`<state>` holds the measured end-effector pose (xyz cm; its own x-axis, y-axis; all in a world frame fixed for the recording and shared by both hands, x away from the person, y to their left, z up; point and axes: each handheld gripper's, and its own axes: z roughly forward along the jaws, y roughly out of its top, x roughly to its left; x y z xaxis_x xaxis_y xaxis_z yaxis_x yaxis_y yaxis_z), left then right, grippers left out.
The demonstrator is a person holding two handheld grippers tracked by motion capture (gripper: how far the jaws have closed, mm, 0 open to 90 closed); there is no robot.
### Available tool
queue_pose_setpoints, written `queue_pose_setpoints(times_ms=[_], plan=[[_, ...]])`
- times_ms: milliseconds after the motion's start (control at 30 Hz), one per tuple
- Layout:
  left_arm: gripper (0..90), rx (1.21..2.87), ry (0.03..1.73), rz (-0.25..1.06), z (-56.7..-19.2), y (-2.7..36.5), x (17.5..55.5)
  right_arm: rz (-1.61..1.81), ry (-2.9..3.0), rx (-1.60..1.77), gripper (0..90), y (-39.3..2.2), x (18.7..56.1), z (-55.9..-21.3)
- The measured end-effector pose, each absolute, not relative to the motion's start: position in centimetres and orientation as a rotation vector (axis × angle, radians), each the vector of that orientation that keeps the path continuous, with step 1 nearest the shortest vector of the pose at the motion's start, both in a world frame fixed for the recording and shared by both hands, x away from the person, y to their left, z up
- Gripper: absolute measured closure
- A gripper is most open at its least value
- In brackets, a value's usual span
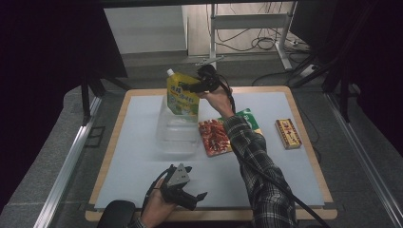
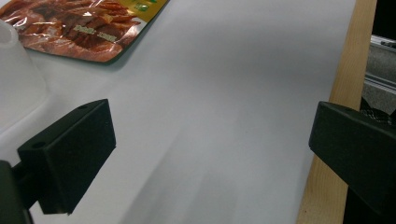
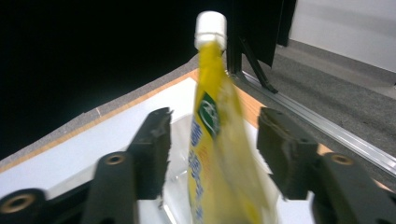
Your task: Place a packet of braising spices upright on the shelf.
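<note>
The right gripper (image 3: 212,154) stood with its jaws spread clear of the yellow spouted pouch (image 1: 182,95) — upright in the clear plastic bin (image 1: 177,133), apparently just released — while the dried-meat packet (image 1: 216,137) and small box (image 1: 288,133) lay outside, unpacked.

The yellow spout pouch (image 1: 182,95) stands upright with its lower part inside a clear plastic container (image 1: 177,135) on the white mat, toward the far side of the table. Its white screw cap (image 3: 210,27) points up (slightly toward the far left corner). Green and blue print covers its face; its edge looks blurred.
</note>
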<state>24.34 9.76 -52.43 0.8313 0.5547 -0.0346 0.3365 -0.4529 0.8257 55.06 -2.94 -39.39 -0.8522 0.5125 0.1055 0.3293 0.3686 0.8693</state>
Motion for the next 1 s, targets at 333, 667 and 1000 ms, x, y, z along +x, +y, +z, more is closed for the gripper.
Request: queue_pose_setpoints(times_ms=[333, 667, 1000], plan=[[0.3, 2.085, 0.654, 0.296, -52.5, 9.8, 24.4, 1.448, 2.466, 0.723, 14.9, -3.8, 54.0, -39.4], [0.3, 2.089, 0.654, 0.299, -52.5, 9.8, 24.4, 1.477, 2.484, 0.679, 6.7, -4.8, 52.8, -38.8], [0.3, 2.088, 0.653, 0.296, -52.6, 9.8, 24.5, 1.427, 2.493, 0.658, 4.8, -6.3, 51.0, -38.5]])
